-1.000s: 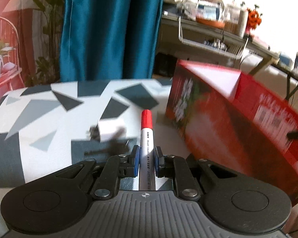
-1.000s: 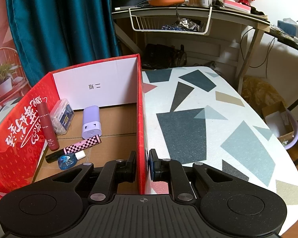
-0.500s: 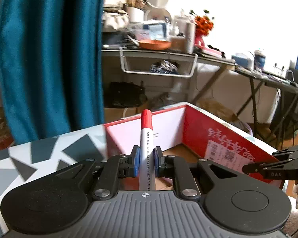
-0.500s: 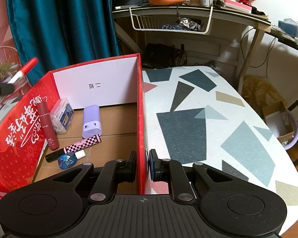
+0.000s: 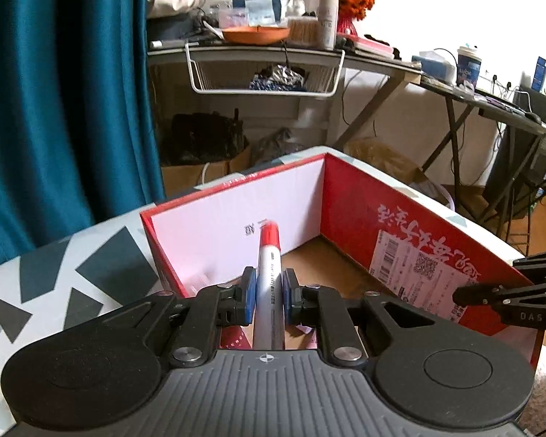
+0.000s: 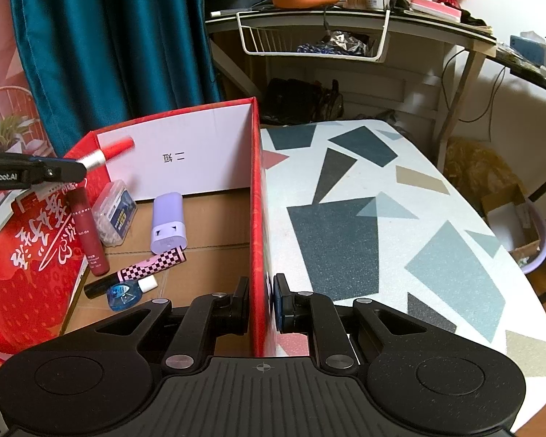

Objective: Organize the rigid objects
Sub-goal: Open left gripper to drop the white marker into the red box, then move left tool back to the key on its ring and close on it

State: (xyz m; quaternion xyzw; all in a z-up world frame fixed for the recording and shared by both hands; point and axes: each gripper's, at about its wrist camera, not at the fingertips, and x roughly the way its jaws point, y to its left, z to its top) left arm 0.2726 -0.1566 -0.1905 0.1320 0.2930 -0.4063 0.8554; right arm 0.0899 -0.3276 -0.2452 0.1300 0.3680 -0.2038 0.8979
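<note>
My left gripper [image 5: 265, 284] is shut on a grey marker with a red cap [image 5: 269, 255], held above the open red cardboard box [image 5: 345, 211]. In the right wrist view that marker [image 6: 105, 153] pokes in over the box's left wall [image 6: 29, 255]. My right gripper [image 6: 261, 298] is shut on the box's right wall [image 6: 255, 200], one pad on each side. Inside the box lie a dark red tube [image 6: 87, 229], a clear case [image 6: 114, 211], a lilac container [image 6: 168, 222], a checkered pink stick [image 6: 153, 266] and a small blue bottle [image 6: 125, 291].
The box stands on a table with a white cloth of grey and blue shapes [image 6: 382, 218]. A teal curtain [image 6: 109, 43] hangs behind. A cluttered desk with a wire basket [image 6: 313, 32] is at the back. A small cardboard box [image 6: 513, 218] sits on the floor to the right.
My left gripper carried the marker from over the tabletop, across the box's left wall, to above the box's inside. The right gripper kept its hold on the wall and did not move.
</note>
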